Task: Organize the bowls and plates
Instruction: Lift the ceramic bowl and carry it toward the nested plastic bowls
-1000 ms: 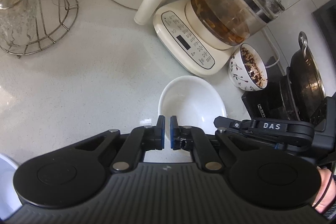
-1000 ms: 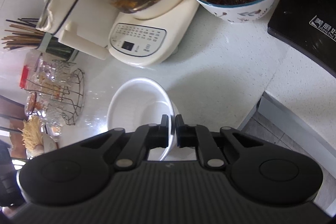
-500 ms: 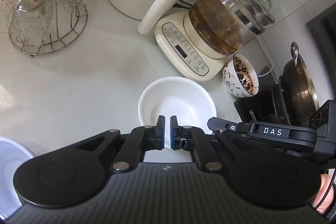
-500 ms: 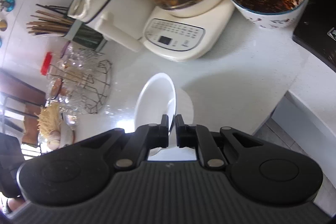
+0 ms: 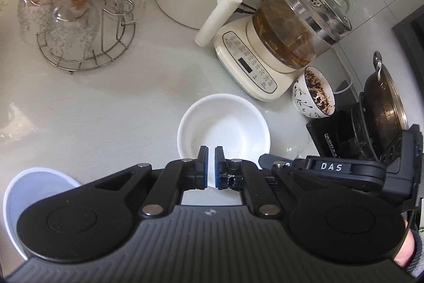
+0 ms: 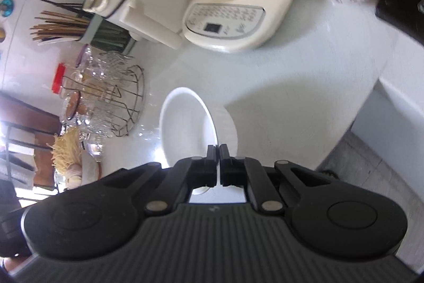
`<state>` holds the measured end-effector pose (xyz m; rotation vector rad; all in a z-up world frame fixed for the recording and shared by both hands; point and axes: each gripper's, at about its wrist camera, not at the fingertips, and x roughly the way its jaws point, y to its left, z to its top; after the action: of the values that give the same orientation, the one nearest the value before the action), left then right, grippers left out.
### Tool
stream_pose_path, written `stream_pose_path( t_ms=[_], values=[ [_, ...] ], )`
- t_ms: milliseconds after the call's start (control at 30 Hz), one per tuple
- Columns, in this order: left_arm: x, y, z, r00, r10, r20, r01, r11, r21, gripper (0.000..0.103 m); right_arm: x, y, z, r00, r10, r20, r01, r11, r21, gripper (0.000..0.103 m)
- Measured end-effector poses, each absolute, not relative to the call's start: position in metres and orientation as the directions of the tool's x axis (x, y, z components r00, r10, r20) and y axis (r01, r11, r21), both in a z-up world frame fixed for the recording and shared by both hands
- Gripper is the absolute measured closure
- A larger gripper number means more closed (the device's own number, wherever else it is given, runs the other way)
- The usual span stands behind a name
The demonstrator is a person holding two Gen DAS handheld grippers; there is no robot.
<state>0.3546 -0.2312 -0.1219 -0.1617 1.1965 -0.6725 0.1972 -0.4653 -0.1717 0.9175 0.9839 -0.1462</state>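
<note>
Right gripper [image 6: 219,166] jaws clamp white bowl [image 6: 185,129] rim, bowl tilted; left gripper [image 5: 211,167] jaws nearly closed, empty, over its near rim.

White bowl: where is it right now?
White bowl is centre in both wrist views, gripped at its rim by the right gripper, just in front of the kettle base.

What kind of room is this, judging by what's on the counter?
Most likely a home kitchen. On the white countertop stand an electric glass kettle holding a brown brew on a cream button-panel base, a wire rack of upturned glasses, and a wok on a black cooktop. A chopstick holder backs that up.
</note>
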Motion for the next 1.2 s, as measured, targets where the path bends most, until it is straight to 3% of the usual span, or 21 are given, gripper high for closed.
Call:
stream_pose_path(
  t_ms=[367,533,800,967,1200],
  values=[
    [0.366,-0.235,-0.145,0.174,-0.524,-0.834,0.401,0.811,-0.426,0.096,0.188,-0.466,-0.181,0.579,0.259,-0.773,0.522,0.611,0.595,0.098],
    [0.371,-0.25,-0.157,0.152,-0.515,-0.844,0.423,0.805,-0.415,0.077,0.188,-0.467,-0.181,0.579,0.254,-0.775,0.52,0.617,0.59,0.098],
    [0.377,-0.263,-0.175,0.144,-0.474,-0.869,0.423,0.823,-0.379,0.077,0.188,-0.47,-0.183,0.579,0.258,-0.773,0.517,0.617,0.593,0.098],
    [0.379,-0.265,-0.18,0.147,-0.488,-0.86,0.411,0.821,-0.395,0.091,0.188,-0.472,-0.183,0.576,0.264,-0.773,0.509,0.625,0.593,0.098],
    [0.376,-0.267,-0.179,0.168,-0.484,-0.859,0.415,0.825,-0.384,0.096,0.186,-0.471,-0.182,0.576,0.271,-0.771,0.495,0.636,0.593,0.098]
  ],
)
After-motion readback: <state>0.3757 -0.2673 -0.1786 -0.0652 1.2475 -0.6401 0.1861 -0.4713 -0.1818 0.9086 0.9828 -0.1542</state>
